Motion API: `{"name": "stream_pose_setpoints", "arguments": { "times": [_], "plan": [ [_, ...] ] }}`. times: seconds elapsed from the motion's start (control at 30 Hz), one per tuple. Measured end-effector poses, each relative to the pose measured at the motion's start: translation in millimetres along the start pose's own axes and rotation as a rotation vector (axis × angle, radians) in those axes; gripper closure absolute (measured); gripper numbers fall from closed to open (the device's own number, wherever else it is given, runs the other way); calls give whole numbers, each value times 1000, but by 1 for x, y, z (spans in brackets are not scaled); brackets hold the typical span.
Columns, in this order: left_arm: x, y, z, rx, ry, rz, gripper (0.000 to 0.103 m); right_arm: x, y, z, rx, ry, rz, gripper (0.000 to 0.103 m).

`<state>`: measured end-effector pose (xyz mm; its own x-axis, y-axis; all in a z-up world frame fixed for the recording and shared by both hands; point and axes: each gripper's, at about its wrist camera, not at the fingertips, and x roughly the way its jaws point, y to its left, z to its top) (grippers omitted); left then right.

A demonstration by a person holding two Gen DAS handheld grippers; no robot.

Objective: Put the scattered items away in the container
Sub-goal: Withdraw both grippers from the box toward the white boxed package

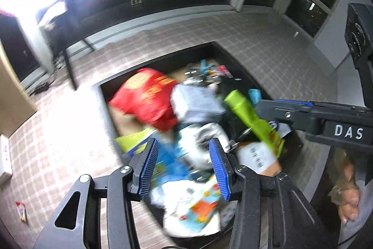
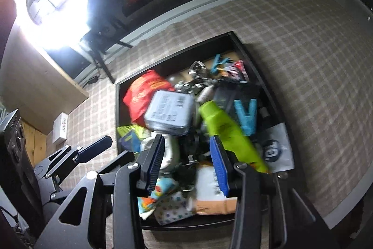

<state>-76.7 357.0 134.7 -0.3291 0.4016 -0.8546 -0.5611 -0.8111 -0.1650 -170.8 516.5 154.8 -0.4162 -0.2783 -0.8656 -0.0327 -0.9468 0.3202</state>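
A black open container (image 1: 163, 57) (image 2: 174, 55) on the checked cloth is heaped with items: a red bag (image 1: 144, 97) (image 2: 142, 95), a grey-blue tin (image 1: 198, 102) (image 2: 170, 111), a lime-green bottle (image 1: 251, 118) (image 2: 228, 132), a patterned cloth (image 1: 198, 207) (image 2: 170, 207) and a barcoded parcel (image 1: 256, 155) (image 2: 209, 186). My left gripper (image 1: 183, 144) (image 2: 102, 144) hangs open over the near left of the heap, pads pressing nothing. My right gripper (image 2: 187, 139) (image 1: 261, 106) is open too. The blurred green bottle lies just outside its right finger, on the heap.
A checked cloth (image 2: 303, 62) covers the table around the container. A bright ring light (image 2: 53, 4) stands at the far left. A white box (image 2: 59, 130) sits by the left edge, and a small red packet (image 1: 21, 211) lies near left. A person's hand (image 1: 347, 197) holds the right gripper.
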Motion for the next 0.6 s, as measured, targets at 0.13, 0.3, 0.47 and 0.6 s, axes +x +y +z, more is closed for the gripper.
{"name": "stream_pose_setpoints", "arguments": {
  "times": [0.13,0.3,0.47,0.6],
  "plan": [
    [-10,44,-21,-53,0,40,59,11,32,-5,-41,16,19,63],
    [-25,102,-47,-118,-3,93,59,32,84,-11,-102,48,54,63],
    [-46,171,-77,-198,-6,170,59,54,147,-21,-176,68,80,63],
    [-62,225,-100,-256,-3,229,59,73,200,-27,-229,81,99,63]
  ]
}}
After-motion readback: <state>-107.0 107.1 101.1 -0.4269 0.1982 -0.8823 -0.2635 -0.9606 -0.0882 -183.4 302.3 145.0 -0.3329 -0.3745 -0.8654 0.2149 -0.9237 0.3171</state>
